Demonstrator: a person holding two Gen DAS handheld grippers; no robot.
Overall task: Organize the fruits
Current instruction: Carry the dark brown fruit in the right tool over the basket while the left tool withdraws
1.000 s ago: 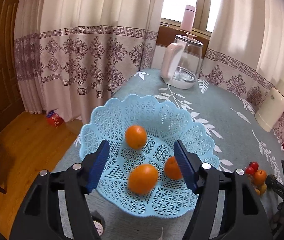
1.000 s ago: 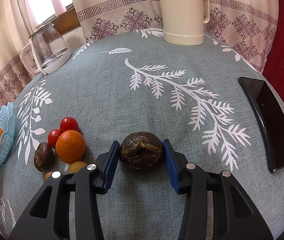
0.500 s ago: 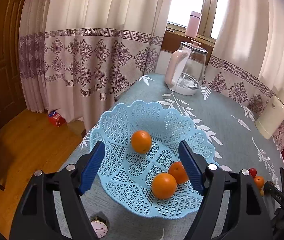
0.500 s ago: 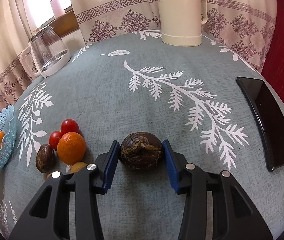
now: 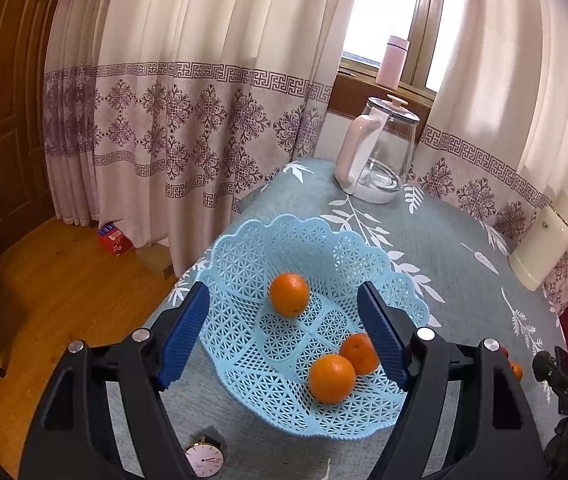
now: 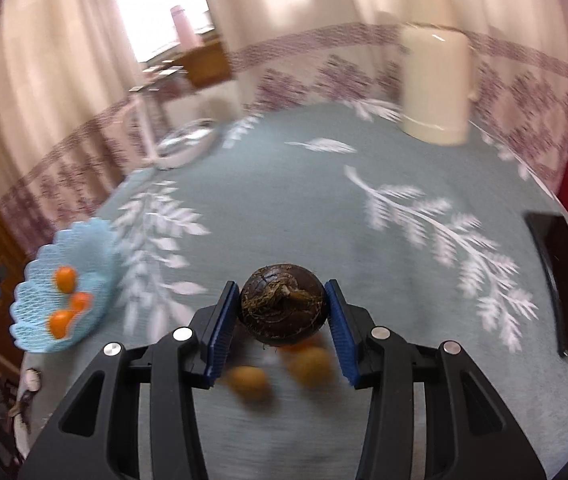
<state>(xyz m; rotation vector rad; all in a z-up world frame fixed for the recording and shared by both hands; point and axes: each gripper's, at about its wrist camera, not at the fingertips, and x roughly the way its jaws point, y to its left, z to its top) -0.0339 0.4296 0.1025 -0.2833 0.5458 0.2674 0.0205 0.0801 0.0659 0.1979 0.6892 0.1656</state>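
**Dark fruit clamped in the right gripper, left gripper wide apart over the basket**

Left wrist view: the left gripper (image 5: 284, 334) hangs with its blue-padded fingers spread wide and nothing between them, above the light-blue plastic lattice basket with a scalloped rim (image 5: 243, 240). Three round oranges lie in the basket: one (image 5: 289, 294) toward the far side, two (image 5: 332, 378) touching each other at the near right, the rear one partly hidden behind the right finger. The basket stands near the edge of the desk, which is covered by a grey-green cloth with white leaf print (image 5: 444, 248). A glass kettle with a pink handle (image 5: 380, 156) stands at the far edge; a cream thermos jug (image 5: 540, 252) is cut off at the right. A pink-faced wristwatch (image 5: 203, 458) lies at the bottom, partly behind the gripper body. Small red and orange fruits at the far right are mostly hidden.

Right wrist view: the whole picture is smeared by motion. The right gripper (image 6: 281, 306) is closed on a dark brown round fruit with a rough dried stem crown (image 6: 284, 306), both pads pressed to its sides, held above the desk. Beneath it, blurred yellowish-orange fruits (image 6: 310, 366) cannot be told apart clearly. The basket sits at the far left, well apart. A black flat phone-like slab (image 6: 564, 280) lies at the right.
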